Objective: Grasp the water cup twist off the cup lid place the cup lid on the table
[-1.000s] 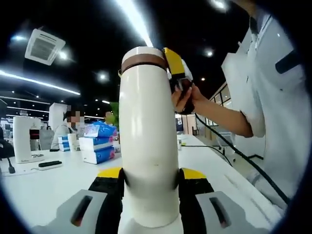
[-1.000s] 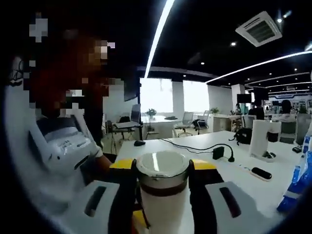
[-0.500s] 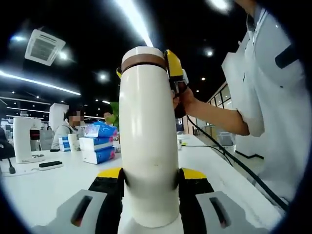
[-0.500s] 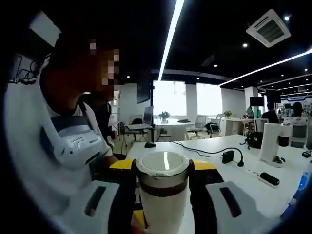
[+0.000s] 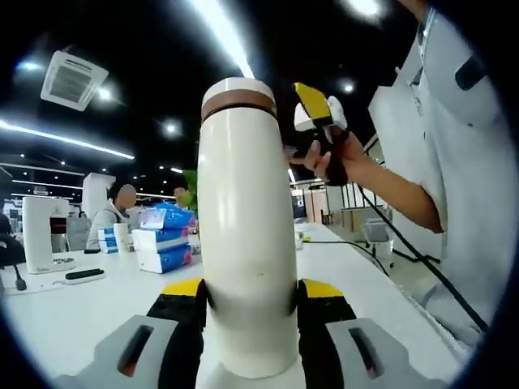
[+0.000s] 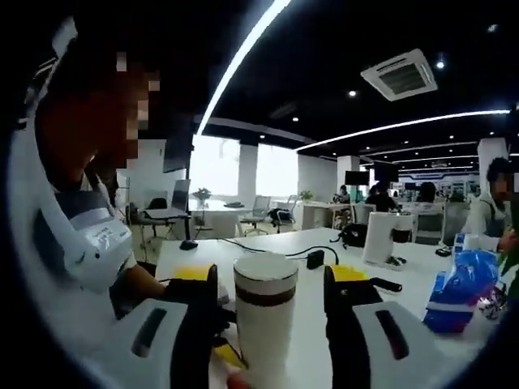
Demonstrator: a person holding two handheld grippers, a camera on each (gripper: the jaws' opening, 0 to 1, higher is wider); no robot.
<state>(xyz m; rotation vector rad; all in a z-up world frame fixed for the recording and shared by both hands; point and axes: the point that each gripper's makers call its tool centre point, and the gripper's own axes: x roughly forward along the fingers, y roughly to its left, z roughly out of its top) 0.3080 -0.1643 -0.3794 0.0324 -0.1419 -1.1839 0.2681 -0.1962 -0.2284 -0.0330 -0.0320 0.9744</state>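
Note:
A tall white water cup (image 5: pixel 247 235) with a brown band under its white lid (image 5: pixel 238 86) stands upright between my left gripper's (image 5: pixel 247 288) jaws, which are shut on its lower body. My right gripper (image 5: pixel 315 113), held by a hand, hovers to the upper right of the lid, apart from it. In the right gripper view the lid (image 6: pixel 265 271) sits on the cup (image 6: pixel 264 332), and my right gripper (image 6: pixel 272 277) is open, with a gap on each side of the cup.
The white table (image 5: pixel 73 312) carries blue tissue packs (image 5: pixel 162 237), a white appliance (image 5: pixel 39 233) and a black remote (image 5: pixel 83 273). A person in a white shirt (image 5: pixel 458 178) stands close on the right. A blue bag (image 6: pixel 458 288) and a cabled black adapter (image 6: pixel 315 258) lie farther off.
My right gripper's jaws have spread off the lid and it has drawn back, up and to the right of the cup. The cup stays in the left gripper.

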